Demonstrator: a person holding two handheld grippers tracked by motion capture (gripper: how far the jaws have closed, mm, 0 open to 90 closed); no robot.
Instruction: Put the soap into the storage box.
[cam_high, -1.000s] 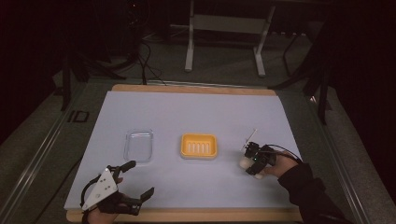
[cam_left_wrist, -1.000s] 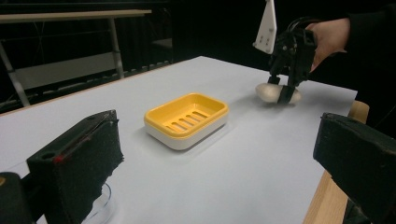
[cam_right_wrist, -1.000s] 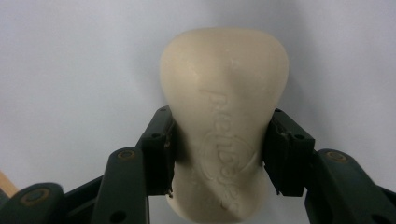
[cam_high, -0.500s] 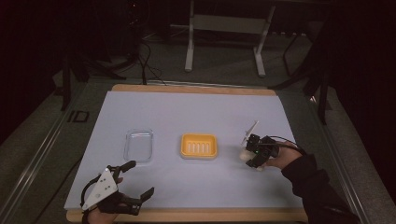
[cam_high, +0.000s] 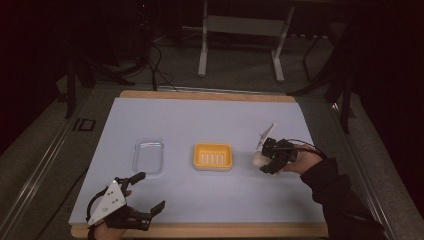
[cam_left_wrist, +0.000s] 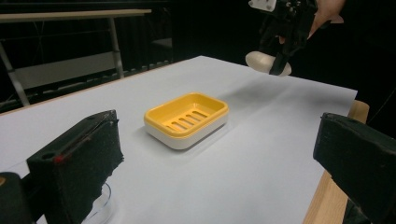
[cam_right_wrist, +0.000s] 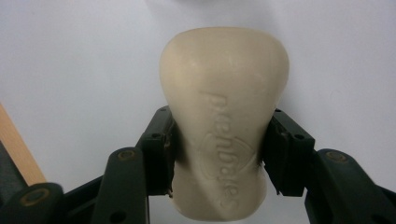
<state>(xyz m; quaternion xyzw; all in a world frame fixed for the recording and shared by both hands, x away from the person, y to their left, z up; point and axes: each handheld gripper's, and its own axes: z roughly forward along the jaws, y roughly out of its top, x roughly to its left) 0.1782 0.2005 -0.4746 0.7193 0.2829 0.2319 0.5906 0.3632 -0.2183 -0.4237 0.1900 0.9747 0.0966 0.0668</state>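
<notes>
On the right side of the worktop (cam_high: 200, 120), the right tongs (cam_high: 265, 161) pinch a cream bar of soap (cam_right_wrist: 224, 116) between their two black jaws, pressed against its sides; embossed lettering runs along the bar's face in the right gripper view. In the left gripper view the soap hangs lifted above the pale surface, its shadow lying below it, to the right of and well apart from the yellow soap dish (cam_high: 213, 156). The dish sits near the middle of the worktop, a slotted yellow insert in a white base, with nothing in it. To its left, with a gap between them, lies a clear plastic lid or tray (cam_high: 148, 155), flat on the surface. The left tongs (cam_high: 148, 192) rest at the near left corner, close to the wooden edge, jaws spread wide with nothing between them; a grey three-cornered plate tops the tool there. A dark sleeve (cam_high: 335, 192) comes in from the near right behind the right hand (cam_high: 302, 164). Beyond the far edge stands a metal frame on a dark floor.
</notes>
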